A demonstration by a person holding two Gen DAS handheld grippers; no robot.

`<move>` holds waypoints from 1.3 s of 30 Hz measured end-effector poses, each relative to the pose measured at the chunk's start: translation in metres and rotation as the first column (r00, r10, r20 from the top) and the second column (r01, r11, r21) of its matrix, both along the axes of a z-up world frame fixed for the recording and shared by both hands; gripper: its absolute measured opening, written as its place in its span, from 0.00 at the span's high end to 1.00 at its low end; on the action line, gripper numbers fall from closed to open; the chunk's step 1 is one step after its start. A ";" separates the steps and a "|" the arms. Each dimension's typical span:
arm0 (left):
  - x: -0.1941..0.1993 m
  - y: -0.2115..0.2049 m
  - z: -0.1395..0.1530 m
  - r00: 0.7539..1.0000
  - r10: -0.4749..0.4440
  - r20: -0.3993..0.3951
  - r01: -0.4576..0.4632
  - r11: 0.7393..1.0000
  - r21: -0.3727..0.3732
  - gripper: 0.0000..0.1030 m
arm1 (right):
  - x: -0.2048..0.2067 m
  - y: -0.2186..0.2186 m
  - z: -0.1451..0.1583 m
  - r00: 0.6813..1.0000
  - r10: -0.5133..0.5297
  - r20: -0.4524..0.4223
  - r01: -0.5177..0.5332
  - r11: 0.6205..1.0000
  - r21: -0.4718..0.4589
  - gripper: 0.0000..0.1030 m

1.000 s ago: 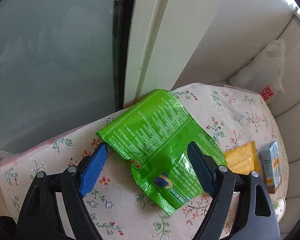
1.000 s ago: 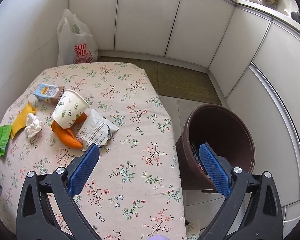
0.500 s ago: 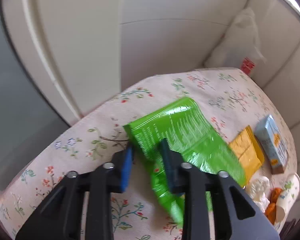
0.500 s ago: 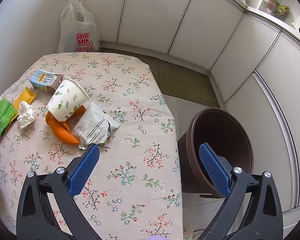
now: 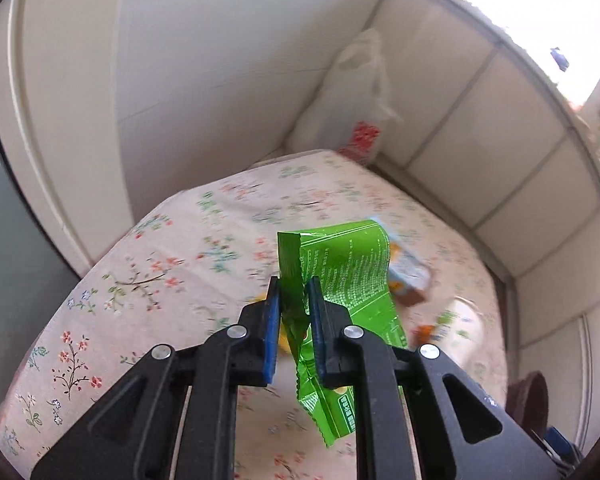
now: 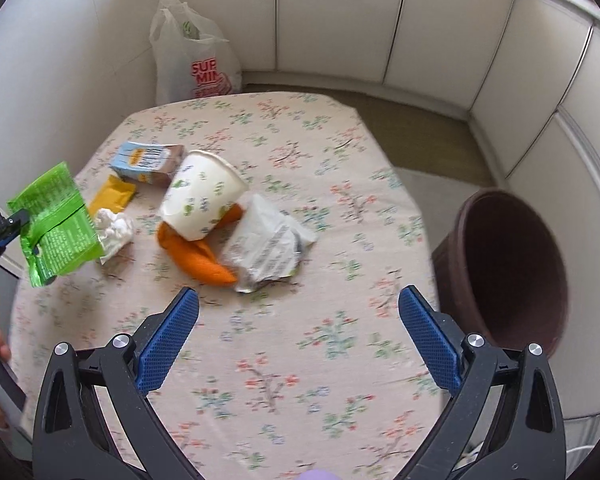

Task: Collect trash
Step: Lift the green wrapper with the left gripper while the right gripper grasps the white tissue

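I have the left gripper (image 5: 292, 304) clamped on the torn edge of the green snack wrapper (image 5: 346, 276), which now hangs clear of the floral worktop (image 6: 300, 340), whereas half a second ago it lay flat there as the fingers closed on it. My right gripper (image 6: 298, 336) hovers with its fingers spread wide and empty above the worktop. I judge the carry step is in hand: next I must swing the wrapper across the remaining litter, paper cup (image 6: 202, 200) included, to the brown bin (image 6: 512, 268) at the worktop's right and let go.
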State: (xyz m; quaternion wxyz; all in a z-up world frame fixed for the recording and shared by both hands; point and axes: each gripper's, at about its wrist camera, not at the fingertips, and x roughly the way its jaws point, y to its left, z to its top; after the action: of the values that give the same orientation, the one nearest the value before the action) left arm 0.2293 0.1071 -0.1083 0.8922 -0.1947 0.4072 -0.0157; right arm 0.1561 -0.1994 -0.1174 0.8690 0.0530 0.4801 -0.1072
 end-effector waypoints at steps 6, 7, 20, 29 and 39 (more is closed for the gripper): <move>-0.039 -0.013 0.066 0.984 -0.115 0.134 0.117 0.993 -0.010 0.87 | 0.009 0.009 -0.009 1.000 0.028 -0.004 -0.027 0.986 0.162 0.07; -0.046 -0.010 0.077 0.980 -0.115 0.165 0.119 0.993 -0.017 0.87 | 0.011 0.011 -0.011 0.999 0.036 -0.004 -0.035 0.980 0.196 0.07; -0.080 0.021 0.154 0.907 -0.061 0.416 0.102 0.992 -0.078 0.86 | 0.083 0.136 -0.040 0.960 0.280 0.004 -0.278 0.951 0.138 0.26; -0.074 0.033 0.154 0.912 -0.041 0.408 0.094 0.989 -0.112 0.86 | 0.133 0.180 -0.086 0.939 0.337 -0.063 -0.336 0.942 0.027 0.32; -0.066 0.033 0.143 0.927 -0.044 0.372 0.095 0.988 -0.121 0.86 | 0.132 0.155 -0.092 0.947 0.321 -0.016 -0.318 0.944 0.088 0.71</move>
State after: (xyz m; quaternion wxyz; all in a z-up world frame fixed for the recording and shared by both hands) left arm 0.1629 0.1398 0.0346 0.9361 -0.2344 0.2373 -0.1115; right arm 0.2882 -0.0442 -0.2096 0.8645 0.0096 0.4996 0.0547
